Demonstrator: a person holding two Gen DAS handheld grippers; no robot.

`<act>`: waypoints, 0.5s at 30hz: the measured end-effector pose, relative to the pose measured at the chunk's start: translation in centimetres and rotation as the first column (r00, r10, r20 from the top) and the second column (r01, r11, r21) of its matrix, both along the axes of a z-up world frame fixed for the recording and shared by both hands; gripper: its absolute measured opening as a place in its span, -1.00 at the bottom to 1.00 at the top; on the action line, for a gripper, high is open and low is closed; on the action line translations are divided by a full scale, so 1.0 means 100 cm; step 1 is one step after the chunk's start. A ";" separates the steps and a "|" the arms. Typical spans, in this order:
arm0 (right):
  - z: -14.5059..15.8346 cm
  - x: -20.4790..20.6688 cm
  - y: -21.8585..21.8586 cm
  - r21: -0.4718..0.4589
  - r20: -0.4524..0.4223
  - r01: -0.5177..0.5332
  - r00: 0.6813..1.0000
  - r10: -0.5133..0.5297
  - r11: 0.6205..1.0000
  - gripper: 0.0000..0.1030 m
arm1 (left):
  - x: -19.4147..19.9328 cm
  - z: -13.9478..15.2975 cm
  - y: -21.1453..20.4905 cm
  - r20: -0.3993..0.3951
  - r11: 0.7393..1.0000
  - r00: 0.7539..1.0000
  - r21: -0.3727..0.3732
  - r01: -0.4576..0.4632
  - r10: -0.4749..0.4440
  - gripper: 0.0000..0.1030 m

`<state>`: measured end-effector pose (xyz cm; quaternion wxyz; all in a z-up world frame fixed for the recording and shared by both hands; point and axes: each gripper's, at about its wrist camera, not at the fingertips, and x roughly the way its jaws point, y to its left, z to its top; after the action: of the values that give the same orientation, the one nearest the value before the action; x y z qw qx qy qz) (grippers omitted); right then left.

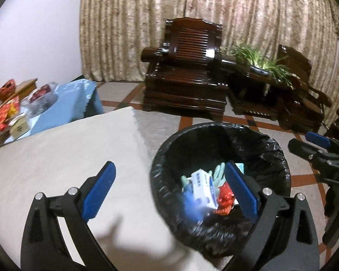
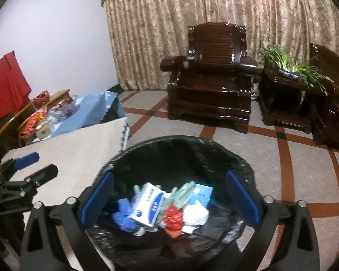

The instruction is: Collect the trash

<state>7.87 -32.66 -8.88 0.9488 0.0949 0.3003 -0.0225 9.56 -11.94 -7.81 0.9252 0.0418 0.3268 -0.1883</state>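
A bin with a black liner (image 1: 271, 149) (image 2: 169, 140) stands on the floor beside a table under a beige cloth (image 1: 67, 158) (image 2: 79, 149). Inside lie a white and blue box (image 1: 203, 187) (image 2: 149, 203), a blue glove (image 2: 124, 214), a green glove (image 2: 180, 194), a red wrapper (image 1: 224, 197) (image 2: 174, 219), a white crumpled piece (image 2: 195, 214) and a light blue packet (image 2: 203, 194). My left gripper (image 1: 169, 167) (image 2: 41, 163) is open and empty, straddling the table edge and the bin's rim. Over the bin, my right gripper (image 2: 169, 176) (image 1: 316, 144) hangs open with nothing between its pads.
A dark wooden armchair (image 1: 185, 72) (image 2: 212, 79) stands before the curtain, with a side table bearing a green plant (image 1: 260, 67) (image 2: 289, 67) to its right. At the left, a blue-covered table (image 1: 79, 94) (image 2: 97, 108) holds snack packets. Tiled floor lies around the bin.
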 end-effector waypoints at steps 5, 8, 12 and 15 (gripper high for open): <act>0.015 -0.011 0.024 0.002 0.013 -0.020 1.000 0.019 1.000 0.88 | -0.021 0.007 0.029 0.002 0.999 0.999 0.014 -0.051 0.051 0.83; 0.022 -0.016 0.036 0.011 0.015 -0.035 0.999 0.035 0.999 0.88 | -0.032 0.014 0.045 0.007 0.997 0.997 0.008 -0.081 0.081 0.83; 0.029 -0.021 0.049 -0.001 0.021 -0.056 0.998 0.056 0.998 0.88 | -0.044 0.022 0.059 0.022 0.994 0.994 0.010 -0.110 0.110 0.83; 0.034 -0.024 0.058 -0.003 0.022 -0.067 0.998 0.067 0.998 0.88 | -0.050 0.027 0.064 0.024 0.993 0.992 0.011 -0.121 0.121 0.83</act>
<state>5.52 -26.87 -5.49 0.9525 0.0839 0.2927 0.0098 4.56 -5.55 -5.15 0.9384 0.0299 0.3192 -0.1292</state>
